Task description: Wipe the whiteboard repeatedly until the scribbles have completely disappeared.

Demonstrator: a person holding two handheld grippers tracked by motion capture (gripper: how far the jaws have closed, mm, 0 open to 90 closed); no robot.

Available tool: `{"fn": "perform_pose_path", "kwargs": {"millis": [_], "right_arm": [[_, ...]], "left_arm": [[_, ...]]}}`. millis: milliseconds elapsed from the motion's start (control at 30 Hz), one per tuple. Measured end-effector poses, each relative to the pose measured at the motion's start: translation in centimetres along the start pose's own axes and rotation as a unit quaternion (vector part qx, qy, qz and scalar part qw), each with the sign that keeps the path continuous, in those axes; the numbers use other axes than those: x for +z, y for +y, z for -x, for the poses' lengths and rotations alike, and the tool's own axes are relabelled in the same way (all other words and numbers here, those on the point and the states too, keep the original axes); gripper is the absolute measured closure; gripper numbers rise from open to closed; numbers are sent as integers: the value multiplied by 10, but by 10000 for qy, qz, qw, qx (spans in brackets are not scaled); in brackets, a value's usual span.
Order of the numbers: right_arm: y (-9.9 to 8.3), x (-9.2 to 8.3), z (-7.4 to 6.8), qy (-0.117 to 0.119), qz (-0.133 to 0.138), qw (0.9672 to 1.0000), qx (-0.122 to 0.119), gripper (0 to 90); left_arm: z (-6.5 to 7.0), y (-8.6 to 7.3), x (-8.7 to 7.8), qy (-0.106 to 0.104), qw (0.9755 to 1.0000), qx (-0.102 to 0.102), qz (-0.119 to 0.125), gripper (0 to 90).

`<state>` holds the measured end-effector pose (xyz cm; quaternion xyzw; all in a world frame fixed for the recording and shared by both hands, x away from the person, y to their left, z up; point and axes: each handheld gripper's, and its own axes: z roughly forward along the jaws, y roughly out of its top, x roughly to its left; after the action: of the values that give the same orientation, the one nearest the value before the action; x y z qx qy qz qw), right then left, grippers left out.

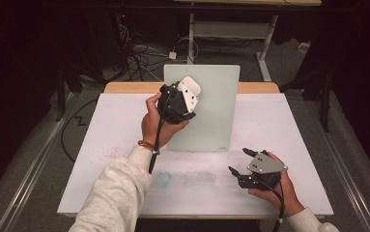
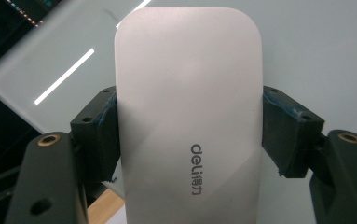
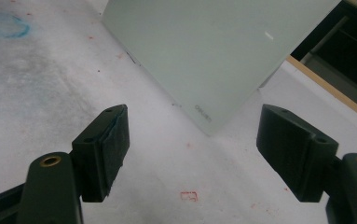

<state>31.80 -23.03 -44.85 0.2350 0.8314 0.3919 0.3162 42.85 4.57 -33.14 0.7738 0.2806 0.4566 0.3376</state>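
1. The white eraser block [image 2: 190,121], a smooth rounded slab with "deli" printed on its face, sits clamped in my left tongs [image 2: 190,135]. In the left gripper view both padded jaws press flat against its long sides.
2. In the high view the block [image 1: 190,87] is held over the upper left part of the pale glass board [image 1: 216,116], near the board's far edge. I cannot tell whether it touches the glass or hangs just above it.
3. My left hand [image 1: 154,122] wraps the left tongs [image 1: 186,96] from the near side, and the cable trails down along my grey sleeve [image 1: 117,191].
4. The glass board lies flat on the white worktop [image 1: 279,125], its far end reaching over the wooden strip [image 1: 124,87] at the worktop's back edge. In the left gripper view its surface [image 2: 316,51] mirrors bright ceiling lights.
5. My right tongs [image 1: 238,162] are released, jaws wide apart with nothing between them. They rest low near the front right of the worktop, held in my right hand [image 1: 274,186], well apart from the block.
6. In the right gripper view the spread jaws frame the near corner of the board [image 3: 213,56], with bare worktop [image 3: 167,154] between them.
7. A blue smudged ring [image 1: 163,179] marks the worktop near its front edge, between my two arms, with faint reddish specks [image 1: 111,153] off to the left.
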Motion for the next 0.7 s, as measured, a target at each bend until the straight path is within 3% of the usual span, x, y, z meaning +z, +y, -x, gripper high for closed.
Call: {"fn": "perform_pose_path", "kwargs": {"millis": [133, 367, 533, 700], "right_arm": [[0, 0, 1, -9, -4, 10000, 9, 262], [0, 0, 1, 13, -4, 10000, -6, 262], [0, 0, 0, 27, -17, 10000, -3, 262], [0, 0, 0, 21, -8, 10000, -3, 262]], "left_arm": [[-13, 10, 0, -16, 9998, -206, 62, 286], [-24, 26, 0, 39, 9996, -278, 93, 287], [-21, 28, 1, 92, 9998, -180, 12, 287], [-8, 21, 3, 44, 9999, 64, -89, 287]]}}
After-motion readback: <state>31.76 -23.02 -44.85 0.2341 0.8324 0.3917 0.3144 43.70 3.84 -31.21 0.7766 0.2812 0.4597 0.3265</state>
